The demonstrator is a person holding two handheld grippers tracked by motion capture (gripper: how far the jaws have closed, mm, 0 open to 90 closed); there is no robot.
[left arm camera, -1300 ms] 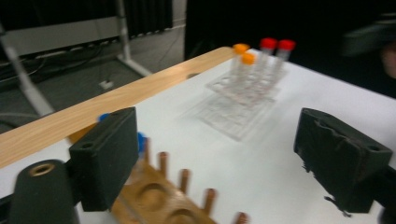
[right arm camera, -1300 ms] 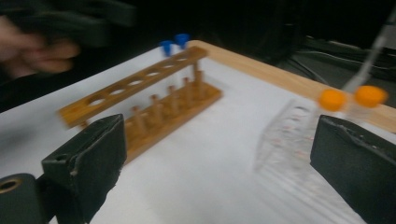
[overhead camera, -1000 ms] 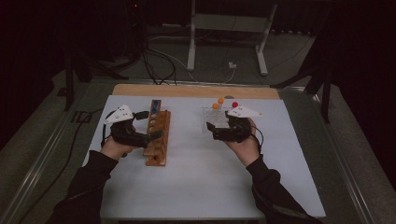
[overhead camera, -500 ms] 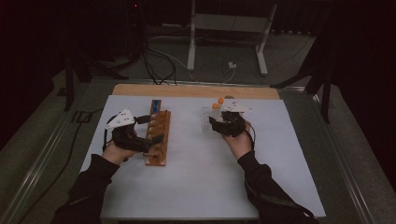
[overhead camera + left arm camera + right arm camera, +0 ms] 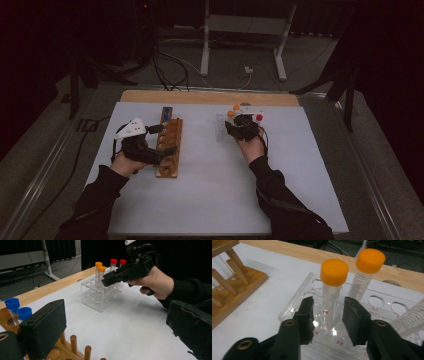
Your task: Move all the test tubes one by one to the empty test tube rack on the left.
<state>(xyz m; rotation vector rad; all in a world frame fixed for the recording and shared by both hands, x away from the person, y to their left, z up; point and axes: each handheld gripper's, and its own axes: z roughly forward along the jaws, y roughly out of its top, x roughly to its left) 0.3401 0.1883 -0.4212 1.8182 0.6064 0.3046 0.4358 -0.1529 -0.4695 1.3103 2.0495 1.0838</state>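
From above, the left gripper [image 5: 167, 140] steadies the wooden rack [image 5: 169, 146] while the right gripper [image 5: 236, 123] reaches the clear rack [image 5: 220, 131]; the left gripper view shows its own jaws spread by blue-capped tubes [image 5: 18, 312]; the right gripper view shows jaws parted around, apparently not yet touching, a smooth orange-capped tube [image 5: 332, 293].

Clear glossy plastic rack [image 5: 372, 305] holds transparent tubes with smooth orange caps [image 5: 334, 272]; wooden rack [image 5: 169, 147] looks matt brown; desk [image 5: 210, 195] surface is matt white.
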